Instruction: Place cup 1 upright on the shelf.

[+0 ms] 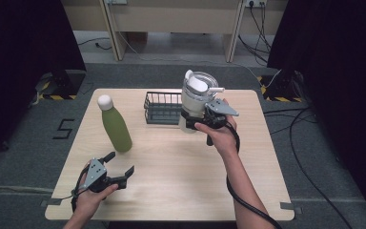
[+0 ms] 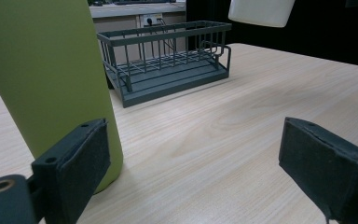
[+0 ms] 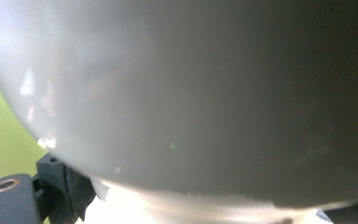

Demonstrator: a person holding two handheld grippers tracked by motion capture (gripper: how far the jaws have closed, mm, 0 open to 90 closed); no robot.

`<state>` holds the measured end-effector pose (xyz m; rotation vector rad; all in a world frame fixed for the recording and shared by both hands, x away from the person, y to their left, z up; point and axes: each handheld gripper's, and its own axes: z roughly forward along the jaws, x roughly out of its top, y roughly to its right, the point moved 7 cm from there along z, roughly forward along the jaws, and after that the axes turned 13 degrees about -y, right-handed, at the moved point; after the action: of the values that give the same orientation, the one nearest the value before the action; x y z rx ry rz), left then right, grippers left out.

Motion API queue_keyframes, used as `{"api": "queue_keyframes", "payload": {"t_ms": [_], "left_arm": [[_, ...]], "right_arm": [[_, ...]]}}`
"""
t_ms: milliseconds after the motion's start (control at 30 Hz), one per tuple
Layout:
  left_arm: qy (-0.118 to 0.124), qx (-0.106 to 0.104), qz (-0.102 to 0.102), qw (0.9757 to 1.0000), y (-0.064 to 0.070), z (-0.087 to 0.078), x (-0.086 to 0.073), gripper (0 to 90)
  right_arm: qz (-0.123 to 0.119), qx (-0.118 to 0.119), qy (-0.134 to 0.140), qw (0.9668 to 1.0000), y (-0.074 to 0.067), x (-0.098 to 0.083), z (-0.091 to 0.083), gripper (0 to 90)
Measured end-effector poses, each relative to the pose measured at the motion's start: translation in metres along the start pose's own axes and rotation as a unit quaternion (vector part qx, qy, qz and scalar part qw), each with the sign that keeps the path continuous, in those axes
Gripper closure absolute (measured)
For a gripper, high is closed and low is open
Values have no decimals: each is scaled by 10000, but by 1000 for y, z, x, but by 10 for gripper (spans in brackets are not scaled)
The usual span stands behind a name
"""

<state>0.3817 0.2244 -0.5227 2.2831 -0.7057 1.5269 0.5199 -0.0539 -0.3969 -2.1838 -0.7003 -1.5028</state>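
Note:
A white tumbler (image 1: pixel 193 98) with a clear lid hangs upright in the air by the right end of the dark wire basket (image 1: pixel 162 107). My right gripper (image 1: pixel 194 118) is shut on its lower part. In the right gripper view the tumbler's wall (image 3: pixel 191 93) is close up, and my right gripper (image 3: pixel 205 205) clasps it from both sides. Its white base (image 2: pixel 261 11) floats above the table in the left gripper view. My left gripper (image 1: pixel 121 164) stands open at the front left, its jaws empty. The green bottle (image 1: pixel 116 126) with a white cap stands just beyond it, and the bottle (image 2: pixel 42 70) rises behind the left pad of the left gripper (image 2: pixel 200 158).
The wooden table (image 1: pixel 171 167) has rounded corners and stands on grey carpet. The basket (image 2: pixel 168 60) sits empty at the back middle. Cables run over the floor at the right, and desks stand behind the table. A patch of the green bottle (image 3: pixel 0 135) shows at the left edge.

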Motion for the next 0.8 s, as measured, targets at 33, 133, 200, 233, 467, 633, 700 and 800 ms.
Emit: {"api": "queue_keyframes", "payload": {"t_ms": [33, 133, 200, 233, 467, 633, 700, 800], "left_arm": [[-1, -3, -1, 10000, 0, 0, 0, 82], [-2, -5, -1, 10000, 0, 0, 0, 82], [-4, -3, 0, 10000, 0, 0, 0, 82], [-3, -1, 2, 10000, 0, 0, 0, 82], [-3, -4, -7, 10000, 0, 0, 0, 83], [-1, -2, -10, 10000, 0, 0, 0, 84], [-2, -2, -8, 10000, 0, 0, 0, 85], [-2, -5, -10, 10000, 0, 0, 0, 85]], "right_arm": [[7, 2, 10, 10000, 0, 1, 0, 100], [9, -15, 5, 10000, 1, 3, 1, 100], [9, -40, 6, 10000, 3, 4, 2, 100], [11, -37, 13, 10000, 3, 5, 2, 100], [33, -66, 5, 10000, 6, 8, 4, 100], [61, -88, 23, 9999, 8, 11, 6, 100], [63, -92, 20, 9999, 9, 12, 6, 100], [65, -111, 17, 9999, 10, 14, 7, 100]]}}
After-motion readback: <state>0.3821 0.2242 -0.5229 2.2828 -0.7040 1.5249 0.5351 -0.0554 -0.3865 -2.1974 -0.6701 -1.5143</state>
